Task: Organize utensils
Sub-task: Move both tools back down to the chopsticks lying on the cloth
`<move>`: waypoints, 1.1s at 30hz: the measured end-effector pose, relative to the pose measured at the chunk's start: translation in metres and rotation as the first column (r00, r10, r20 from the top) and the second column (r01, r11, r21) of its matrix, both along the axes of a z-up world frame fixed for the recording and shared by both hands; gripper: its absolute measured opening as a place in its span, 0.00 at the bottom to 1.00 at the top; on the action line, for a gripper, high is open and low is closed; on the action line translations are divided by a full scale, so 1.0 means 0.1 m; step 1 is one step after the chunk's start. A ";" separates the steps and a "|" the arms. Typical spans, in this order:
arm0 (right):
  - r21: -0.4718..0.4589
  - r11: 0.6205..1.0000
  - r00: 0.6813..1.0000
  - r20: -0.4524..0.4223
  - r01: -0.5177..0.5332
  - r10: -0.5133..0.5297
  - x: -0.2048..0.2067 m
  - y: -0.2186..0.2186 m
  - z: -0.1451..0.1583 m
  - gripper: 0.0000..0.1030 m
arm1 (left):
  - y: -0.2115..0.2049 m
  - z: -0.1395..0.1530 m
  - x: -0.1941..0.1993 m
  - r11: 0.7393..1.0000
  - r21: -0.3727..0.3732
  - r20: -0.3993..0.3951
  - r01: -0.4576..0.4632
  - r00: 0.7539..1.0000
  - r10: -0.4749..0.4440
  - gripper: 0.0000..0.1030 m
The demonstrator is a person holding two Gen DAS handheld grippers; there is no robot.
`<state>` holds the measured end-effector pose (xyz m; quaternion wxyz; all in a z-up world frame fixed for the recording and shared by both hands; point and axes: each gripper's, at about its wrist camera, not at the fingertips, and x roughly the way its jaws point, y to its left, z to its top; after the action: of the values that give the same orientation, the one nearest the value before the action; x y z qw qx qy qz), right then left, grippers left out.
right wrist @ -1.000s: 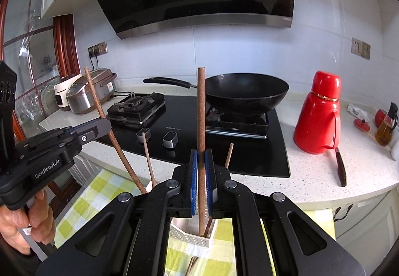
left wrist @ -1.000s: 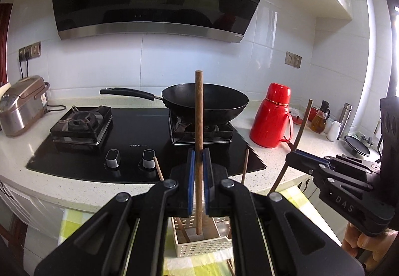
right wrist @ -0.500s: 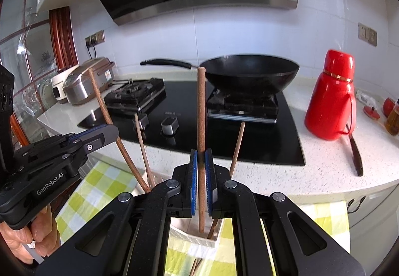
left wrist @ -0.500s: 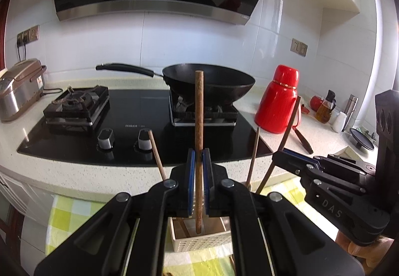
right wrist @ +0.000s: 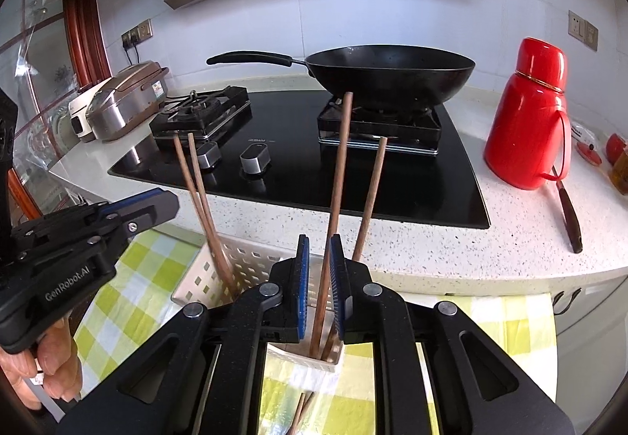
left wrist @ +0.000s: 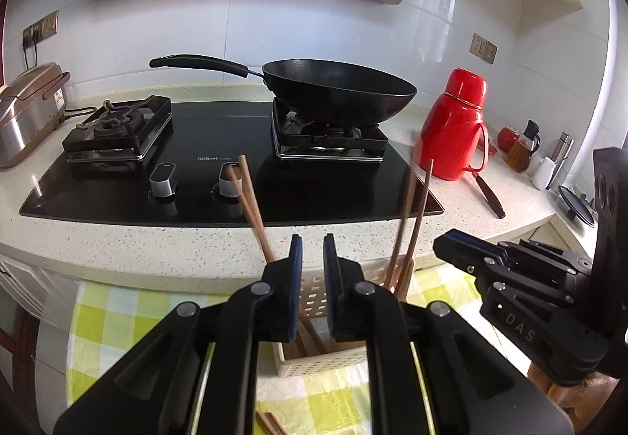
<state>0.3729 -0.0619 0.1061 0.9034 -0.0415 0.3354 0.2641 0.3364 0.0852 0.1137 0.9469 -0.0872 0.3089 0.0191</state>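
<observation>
a white-tiled kitchen with a speckled stone table (left wrist: 117, 250) carries a black glass gas hob (left wrist: 219, 176); below its front edge lies a green-and-white checked cloth (left wrist: 114, 313). at far left sits a brown and silver rice cooker (left wrist: 27, 113), then a black wok (left wrist: 337, 93) on the right burner, then a red thermos jug (left wrist: 455, 128). on the cloth stands a white perforated plastic utensil basket (right wrist: 243, 270), so the sticks can be dropped in upright. two brown wooden chopsticks (right wrist: 196, 191) lean against its left side, two more (right wrist: 371, 199) against the right. the left claw (left wrist: 312, 274) has its jaws opening with nothing between them, its stick apparently let go into the basket. the right claw (right wrist: 320, 286) is also opening; one chopstick passes between its blue pads (right wrist: 301, 286) without being pressed, its foot in the basket. more chopsticks (right wrist: 302, 411) lie on the cloth in front, likely still to sort.
</observation>
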 end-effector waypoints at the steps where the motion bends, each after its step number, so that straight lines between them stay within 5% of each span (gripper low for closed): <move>1: 0.003 1.000 1.000 0.000 0.001 -0.001 -0.01 -0.02 0.00 0.15 | 0.01 0.00 -0.02 1.000 -0.003 0.002 -0.001 1.000 0.001 0.10; 7: 0.033 0.999 0.999 0.030 0.017 -0.018 -0.30 -0.28 -0.11 0.50 | 0.11 -0.03 -0.31 1.000 -0.015 0.022 -0.026 0.999 0.026 0.20; 15: 0.070 0.990 0.991 -0.049 0.124 -0.121 -0.99 -0.93 -0.77 0.61 | 0.20 -0.63 -1.12 0.995 -0.028 -0.034 -0.095 0.995 0.095 0.26; 20: 0.016 0.991 0.983 -0.135 0.129 -0.126 -1.27 -1.09 -1.24 0.62 | 0.14 -1.31 -1.48 0.989 -0.055 -0.164 -0.140 0.978 0.129 0.26; 24: -0.011 0.991 0.978 -0.164 0.132 -0.132 -1.35 -1.12 -1.42 0.63 | 0.03 -1.65 -1.52 0.990 -0.065 -0.244 -0.127 0.964 0.108 0.26; 33: -0.020 0.994 0.982 -0.157 0.106 -0.108 -1.44 -1.14 -1.44 0.69 | -0.15 -1.89 -1.39 0.991 -0.081 -0.304 -0.103 0.950 0.074 0.21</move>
<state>0.2294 -0.1759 -0.0376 0.8865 -0.0077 0.4094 0.2155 0.1976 0.0698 -0.0753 0.8819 -0.1423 0.4455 0.0597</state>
